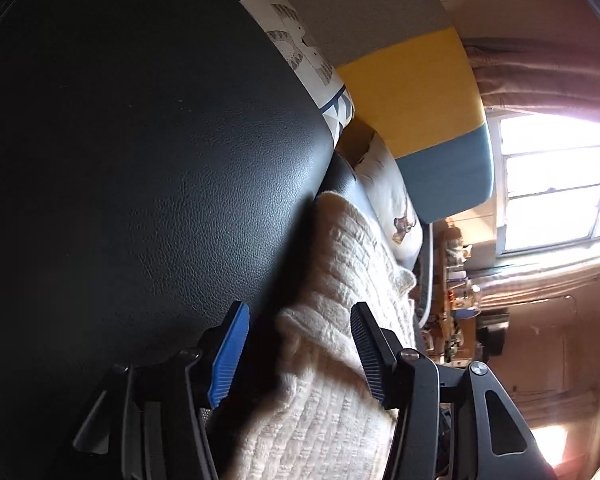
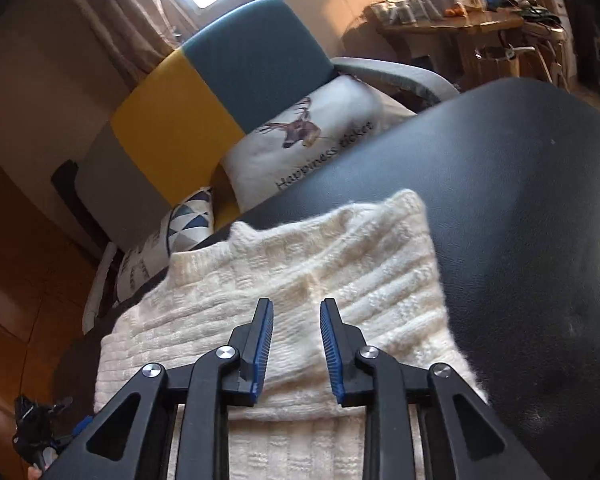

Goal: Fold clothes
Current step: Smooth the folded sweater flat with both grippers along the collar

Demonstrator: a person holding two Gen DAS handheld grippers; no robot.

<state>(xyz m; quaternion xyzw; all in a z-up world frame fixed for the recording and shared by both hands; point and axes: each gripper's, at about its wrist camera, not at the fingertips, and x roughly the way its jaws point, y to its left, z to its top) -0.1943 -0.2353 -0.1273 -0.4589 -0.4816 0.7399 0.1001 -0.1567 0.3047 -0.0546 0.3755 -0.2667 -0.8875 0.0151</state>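
Note:
A cream cable-knit sweater (image 2: pixel 300 280) lies partly folded on a black leather surface (image 2: pixel 520 200). My right gripper (image 2: pixel 296 312) hovers just above the sweater's folded layer, jaws open, nothing between them. In the left wrist view, which is rolled sideways, the same sweater (image 1: pixel 340 280) runs between the fingers of my left gripper (image 1: pixel 300 316). Its jaws are wide open, with the sweater's edge lying between the pads but not pinched.
Behind the black leather surface (image 1: pixel 140 160) stands a sofa with grey, yellow and teal back panels (image 2: pixel 188 112) and printed cushions (image 2: pixel 308 140). A cluttered wooden table (image 2: pixel 452 20) is at the far right. A bright window (image 1: pixel 556 180) lights the room. Wooden floor (image 2: pixel 20 260) lies to the left.

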